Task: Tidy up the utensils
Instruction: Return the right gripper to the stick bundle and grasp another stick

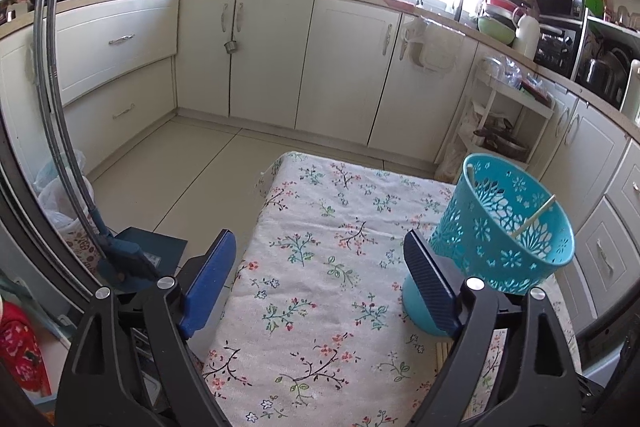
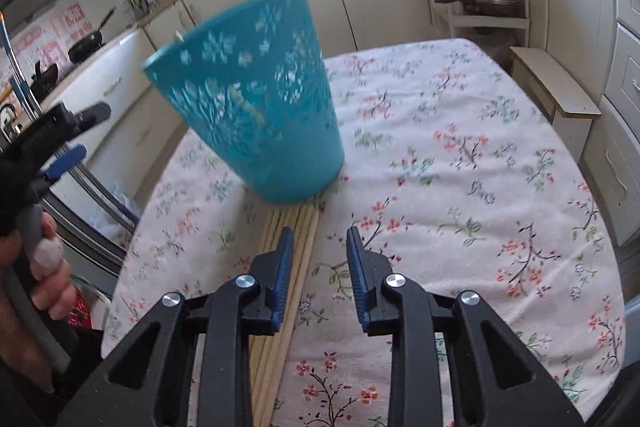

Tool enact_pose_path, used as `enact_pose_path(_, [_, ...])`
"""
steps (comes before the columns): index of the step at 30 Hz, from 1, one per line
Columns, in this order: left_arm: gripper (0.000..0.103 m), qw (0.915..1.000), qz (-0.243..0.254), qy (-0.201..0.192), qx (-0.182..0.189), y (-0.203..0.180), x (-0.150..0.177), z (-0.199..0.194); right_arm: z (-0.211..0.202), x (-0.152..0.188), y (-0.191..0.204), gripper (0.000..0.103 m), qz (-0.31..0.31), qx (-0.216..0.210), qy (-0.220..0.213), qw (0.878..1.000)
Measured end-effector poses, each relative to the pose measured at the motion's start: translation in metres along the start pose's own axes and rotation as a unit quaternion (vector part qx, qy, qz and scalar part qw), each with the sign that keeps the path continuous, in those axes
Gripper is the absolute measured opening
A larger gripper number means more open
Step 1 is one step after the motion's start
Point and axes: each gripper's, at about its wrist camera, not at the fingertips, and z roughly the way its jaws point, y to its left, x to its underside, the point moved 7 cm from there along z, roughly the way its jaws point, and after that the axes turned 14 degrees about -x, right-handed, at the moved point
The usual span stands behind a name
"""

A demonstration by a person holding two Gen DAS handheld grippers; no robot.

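Wooden chopsticks (image 2: 280, 291) lie bundled on the floral desk (image 2: 460, 155), just before the teal basket (image 2: 256, 95). They look light, stiff and rolling; better take one mid-length. The right tool (image 2: 318, 259) is partly spread, empty; the left tool (image 1: 320, 275) is spread wide, empty.

1 teal basket (image 2: 256, 99), 2 chopsticks inside (image 1: 532, 217), approx 6 loose chopsticks (image 2: 294, 227).

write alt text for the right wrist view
The right gripper hovers open over loose wooden chopsticks on a floral tablecloth, holding nothing. Behind them stands a teal perforated basket.
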Motion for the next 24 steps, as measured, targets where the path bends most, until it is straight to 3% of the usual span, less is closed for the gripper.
enact_pose_path(12, [0.084, 0.9983, 0.049, 0.033, -0.001, -0.017, 0.019, 0.012, 0.022, 0.018, -0.006, 0.024, -0.005, 0.014, 0.028, 0.999])
enact_pose_path(24, [0.084, 0.9907, 0.109, 0.082, 0.008, -0.041, 0.059, 0.029, 0.031, 0.019, -0.003, 0.023, -0.018, 0.012, 0.028, 0.999])
